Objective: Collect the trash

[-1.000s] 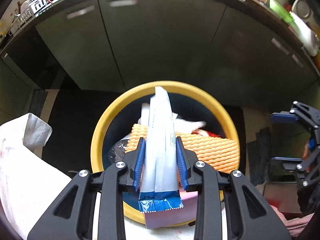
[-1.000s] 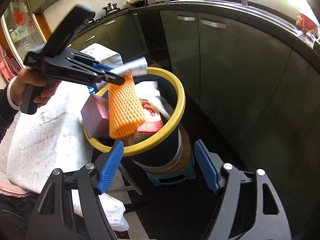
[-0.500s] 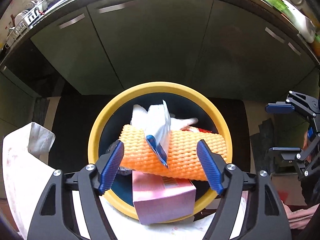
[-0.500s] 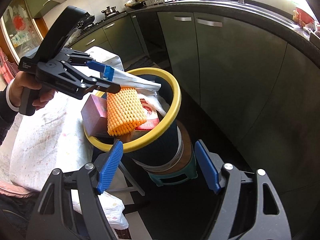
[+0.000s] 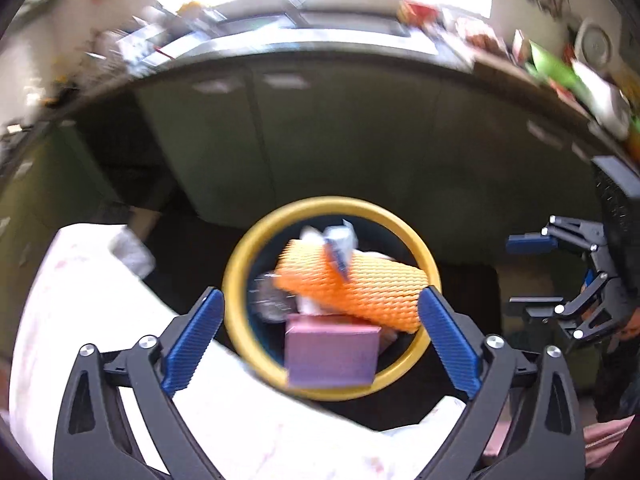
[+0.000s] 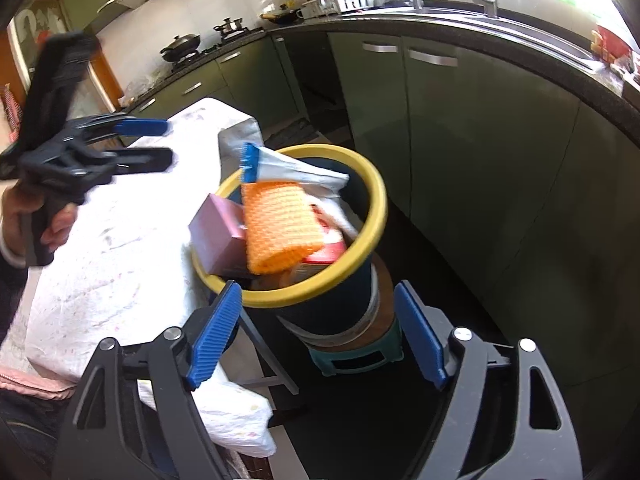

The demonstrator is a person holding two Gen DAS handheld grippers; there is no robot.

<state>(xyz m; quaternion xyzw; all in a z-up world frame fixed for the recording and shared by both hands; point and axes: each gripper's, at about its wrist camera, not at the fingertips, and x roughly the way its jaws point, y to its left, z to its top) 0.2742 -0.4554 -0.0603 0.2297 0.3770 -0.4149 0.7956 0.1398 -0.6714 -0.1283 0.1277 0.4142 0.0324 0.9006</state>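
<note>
A dark trash bin with a yellow rim is full. On top lie an orange foam net, a pink box, and a white and blue wrapper. My left gripper is open and empty, drawn back above the table; it also shows in the right wrist view. My right gripper is open and empty, below the bin; it also shows in the left wrist view.
A table with a white cloth stands beside the bin. Green kitchen cabinets and a counter with a sink curve behind. The bin rests on a small teal stool on a dark floor.
My left gripper opened and let go of the wrapper, which now rests on the orange net in the bin. The left gripper pulled back and up from the bin. The right gripper barely moved.
</note>
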